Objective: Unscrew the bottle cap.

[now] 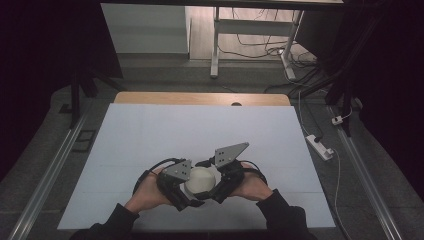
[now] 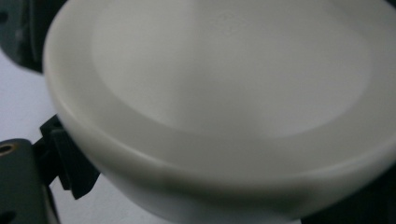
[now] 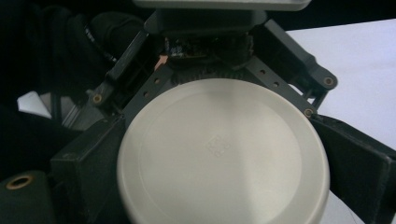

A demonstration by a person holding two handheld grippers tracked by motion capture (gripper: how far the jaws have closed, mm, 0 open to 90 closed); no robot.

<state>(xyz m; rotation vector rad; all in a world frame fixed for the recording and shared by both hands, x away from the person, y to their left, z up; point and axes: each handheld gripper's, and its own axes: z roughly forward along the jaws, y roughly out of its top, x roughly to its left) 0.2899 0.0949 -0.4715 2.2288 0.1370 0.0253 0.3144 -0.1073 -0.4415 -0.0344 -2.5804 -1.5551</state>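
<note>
A round white bowl [image 1: 200,181] sits low over the near middle of the white table [image 1: 150,135], between two grippers. In the right gripper view its flat round bottom [image 3: 219,149] faces the camera. The left gripper [image 1: 187,192] comes in from the left, and its black jaws are clamped on the bowl's sides. The right gripper [image 1: 212,187] presses in from the right, touching the bowl; I cannot tell how its jaws stand. A person's hands [image 1: 150,192] hold both grippers.

Setting: a laboratory or test workspace. Indicators are the white-covered table [image 1: 200,135], floor-mounted aluminium rails [image 1: 47,180], a power strip [image 1: 320,146], loose cables [image 1: 260,47] and dark surrounds.
</note>
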